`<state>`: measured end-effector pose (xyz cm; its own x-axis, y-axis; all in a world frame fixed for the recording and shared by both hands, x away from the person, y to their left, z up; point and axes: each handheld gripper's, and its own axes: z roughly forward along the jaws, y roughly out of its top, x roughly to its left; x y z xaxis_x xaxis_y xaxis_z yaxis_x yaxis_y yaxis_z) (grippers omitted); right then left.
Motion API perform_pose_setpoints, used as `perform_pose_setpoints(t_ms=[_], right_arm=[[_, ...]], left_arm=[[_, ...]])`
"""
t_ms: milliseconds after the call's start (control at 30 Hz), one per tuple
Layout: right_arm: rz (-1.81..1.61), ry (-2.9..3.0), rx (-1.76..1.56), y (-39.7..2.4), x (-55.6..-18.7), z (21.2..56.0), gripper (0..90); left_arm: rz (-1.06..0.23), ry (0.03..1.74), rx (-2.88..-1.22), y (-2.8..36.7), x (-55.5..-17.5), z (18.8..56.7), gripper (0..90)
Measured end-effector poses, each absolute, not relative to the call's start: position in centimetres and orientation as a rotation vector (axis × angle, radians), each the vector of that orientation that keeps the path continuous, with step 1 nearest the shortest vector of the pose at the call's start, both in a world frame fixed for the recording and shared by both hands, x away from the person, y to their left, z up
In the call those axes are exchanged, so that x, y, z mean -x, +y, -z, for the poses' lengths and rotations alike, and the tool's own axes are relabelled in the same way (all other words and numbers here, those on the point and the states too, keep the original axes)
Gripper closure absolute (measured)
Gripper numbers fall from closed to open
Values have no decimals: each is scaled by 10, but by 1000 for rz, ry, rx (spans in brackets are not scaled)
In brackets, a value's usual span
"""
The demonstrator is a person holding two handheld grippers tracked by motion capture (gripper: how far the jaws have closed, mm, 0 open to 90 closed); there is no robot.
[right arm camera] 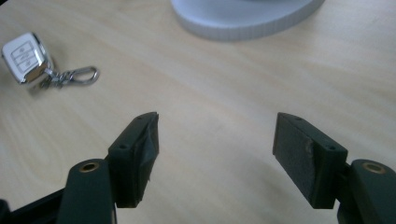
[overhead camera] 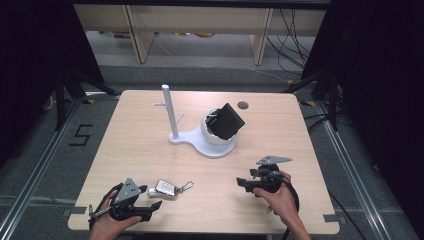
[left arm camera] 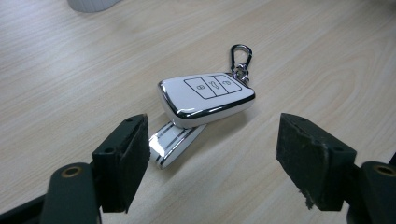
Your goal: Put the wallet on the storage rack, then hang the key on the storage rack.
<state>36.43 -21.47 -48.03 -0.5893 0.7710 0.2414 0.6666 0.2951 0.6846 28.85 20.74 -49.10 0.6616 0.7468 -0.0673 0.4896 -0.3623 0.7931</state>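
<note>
A white car key fob (left arm camera: 207, 98) with a chrome rim and a metal clip (left arm camera: 240, 55) lies on the wooden table (overhead camera: 135, 145). A white striped tab (left arm camera: 173, 142) sticks out from under it. In the high view the key fob (overhead camera: 166, 188) sits near the front left of the table. My left gripper (left arm camera: 212, 156) is open just short of the fob, its jaws wide apart and empty. It is held by a hand at the front left corner as the left gripper (overhead camera: 150, 202). My right gripper (right arm camera: 215, 149) is open and empty over bare wood, seen as the right gripper (overhead camera: 246, 182) at the front right. The fob (right arm camera: 25, 57) lies to its far left.
A white stand (overhead camera: 212, 145) with a tall post (overhead camera: 170, 110) and a bowl-shaped holder stands mid-table, with a black wallet-like object (overhead camera: 227, 121) resting in it. A small round grommet (overhead camera: 243, 105) sits near the table's far edge. Wooden furniture legs and cables lie beyond.
</note>
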Motion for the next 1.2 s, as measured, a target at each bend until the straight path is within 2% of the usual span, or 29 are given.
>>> perform_pose_setpoints(t_ms=[433,733,900,1200], right_arm=[[-1158,2479,-1389,-217,-319,494,305],[-1170,2466,-1381,-224,-315,493,304],[-1148,2485,-1387,-220,-313,494,302],[-1172,2483,-1359,-223,-316,497,300]], left_arm=[[-401,938,-2078,204,-290,489,257],[-375,866,-2113,187,-298,483,269],[-367,833,-2141,174,-311,479,307],[-284,751,-2281,144,-343,471,346]])
